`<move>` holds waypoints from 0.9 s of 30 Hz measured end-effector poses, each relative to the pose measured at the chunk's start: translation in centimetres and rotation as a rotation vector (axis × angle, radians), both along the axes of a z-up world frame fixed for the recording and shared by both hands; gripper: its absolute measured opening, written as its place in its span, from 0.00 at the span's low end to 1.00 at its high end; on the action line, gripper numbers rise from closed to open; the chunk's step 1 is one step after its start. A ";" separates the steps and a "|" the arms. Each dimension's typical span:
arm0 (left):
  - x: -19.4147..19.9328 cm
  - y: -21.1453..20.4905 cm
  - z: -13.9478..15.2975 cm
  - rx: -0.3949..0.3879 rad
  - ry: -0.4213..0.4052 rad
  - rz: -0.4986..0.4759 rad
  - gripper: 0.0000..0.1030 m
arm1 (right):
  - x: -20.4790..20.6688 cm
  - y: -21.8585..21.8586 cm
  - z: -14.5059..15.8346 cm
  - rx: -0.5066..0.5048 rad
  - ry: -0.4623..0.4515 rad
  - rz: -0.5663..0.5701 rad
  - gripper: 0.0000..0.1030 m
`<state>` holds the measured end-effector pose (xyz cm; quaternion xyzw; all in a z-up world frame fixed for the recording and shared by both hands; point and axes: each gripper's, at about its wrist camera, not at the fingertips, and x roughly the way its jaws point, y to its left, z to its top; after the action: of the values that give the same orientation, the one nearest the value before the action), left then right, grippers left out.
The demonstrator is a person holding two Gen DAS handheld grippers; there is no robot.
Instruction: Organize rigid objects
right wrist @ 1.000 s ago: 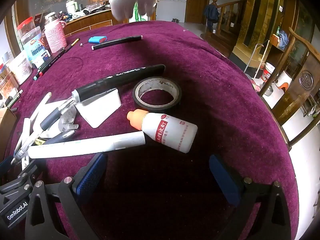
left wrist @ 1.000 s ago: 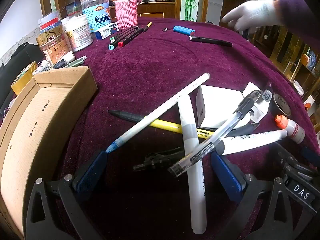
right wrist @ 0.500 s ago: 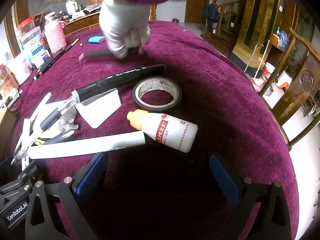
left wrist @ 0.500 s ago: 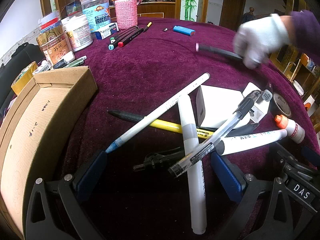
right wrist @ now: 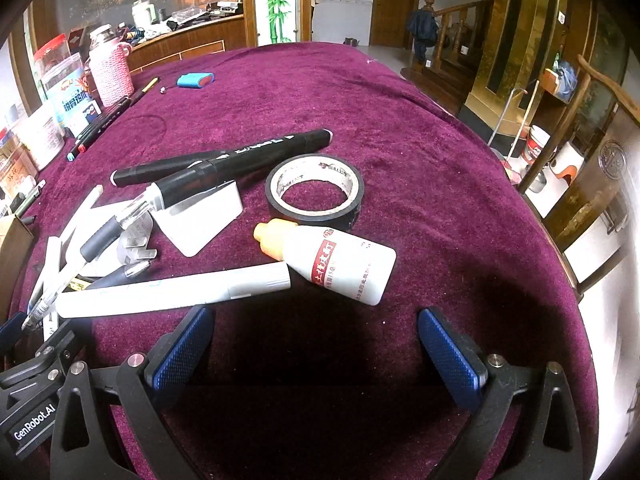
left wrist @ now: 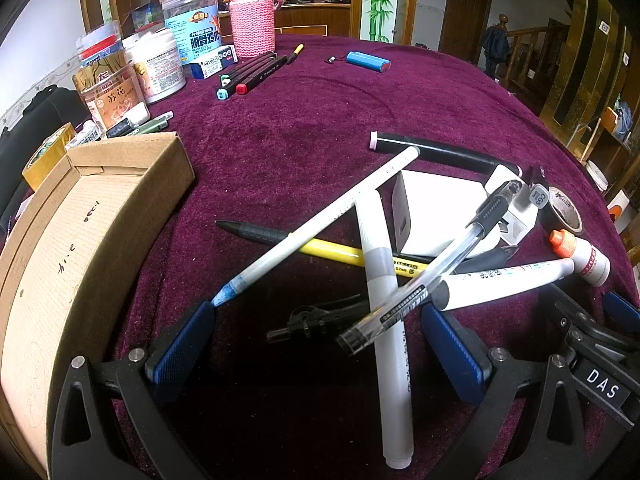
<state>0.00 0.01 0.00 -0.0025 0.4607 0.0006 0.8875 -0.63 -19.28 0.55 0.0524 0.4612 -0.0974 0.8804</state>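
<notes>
Purple velvet covers a round table (left wrist: 320, 128) in a wood-panelled room, with jars along the far left edge and an open cardboard box (left wrist: 80, 232) at the near left. Both the left hand-held gripper (left wrist: 316, 344) and the right hand-held gripper (right wrist: 316, 344) hover with jaws spread wide, gripping nothing. Between the left one's pads lies a crossed heap of pens: a long white marker (left wrist: 386, 292), a clear gel pen (left wrist: 432, 268), a yellow ballpoint (left wrist: 340, 252). These look light, stiff and smooth, likely to roll, so mid-barrel seems the best hold. Ahead of the right one sit a white bottle (right wrist: 340, 264) and a tape roll (right wrist: 316, 188). Compared with a second ago, a gloved hand has gone and a black marker (left wrist: 440, 152) now lies beside the pile.
</notes>
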 end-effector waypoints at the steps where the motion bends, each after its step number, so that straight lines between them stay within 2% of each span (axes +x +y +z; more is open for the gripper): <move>1: 0.0 0.0 0.0 0.000 0.000 0.000 0.99 | 0.0 0.0 0.0 0.000 0.000 0.000 0.99; 19: 0.0 0.0 0.0 -0.001 0.000 0.000 0.99 | 0.0 0.0 -0.1 0.007 -0.001 0.005 0.99; 21: 0.0 0.0 0.0 -0.001 0.005 -0.019 1.00 | 0.1 -0.2 0.0 0.017 0.018 0.015 0.99; 25: -0.1 0.6 0.3 -0.009 0.099 -0.101 0.99 | 0.6 -0.3 0.3 0.037 0.094 0.036 0.99; 27: -0.6 0.7 0.2 -0.002 0.093 -0.101 1.00 | 0.7 -0.3 0.3 0.036 0.111 0.056 0.99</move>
<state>-0.58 0.74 0.17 0.0200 0.5011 -0.0444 0.8640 0.02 -19.54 0.86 0.0501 0.5124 -0.0672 0.8547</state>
